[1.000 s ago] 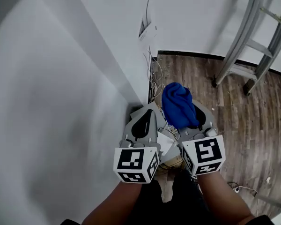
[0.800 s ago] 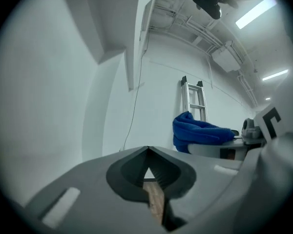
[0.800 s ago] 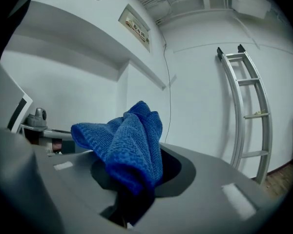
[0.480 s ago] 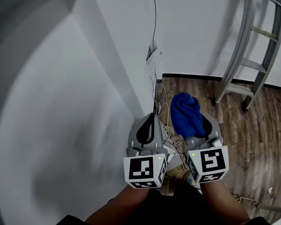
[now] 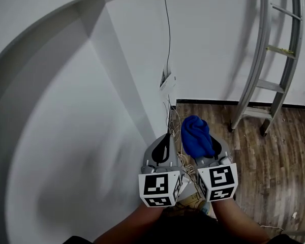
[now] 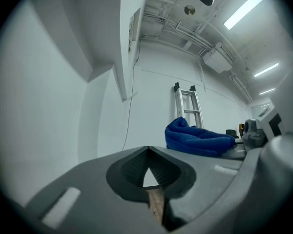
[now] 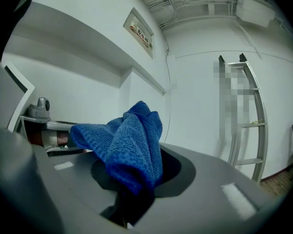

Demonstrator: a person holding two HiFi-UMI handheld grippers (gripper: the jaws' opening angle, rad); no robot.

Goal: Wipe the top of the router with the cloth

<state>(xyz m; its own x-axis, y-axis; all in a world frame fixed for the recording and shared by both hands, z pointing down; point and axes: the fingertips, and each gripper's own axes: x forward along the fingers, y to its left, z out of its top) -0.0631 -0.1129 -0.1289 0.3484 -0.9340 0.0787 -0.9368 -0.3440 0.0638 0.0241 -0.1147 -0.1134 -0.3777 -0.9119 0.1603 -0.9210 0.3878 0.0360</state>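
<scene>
Cloth (image 7: 127, 145), blue and bunched, is clamped by the fingers of the right gripper (image 5: 208, 145); the left gripper (image 5: 166, 136) has its fingers closed, empty.

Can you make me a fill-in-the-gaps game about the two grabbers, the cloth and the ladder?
1. The cloth pinched in the right gripper is ___ in colour.
2. The left gripper has its jaws shut and holds ___.
3. The ladder stands on the person's ___ side.

Missing words: blue; nothing; right
</scene>
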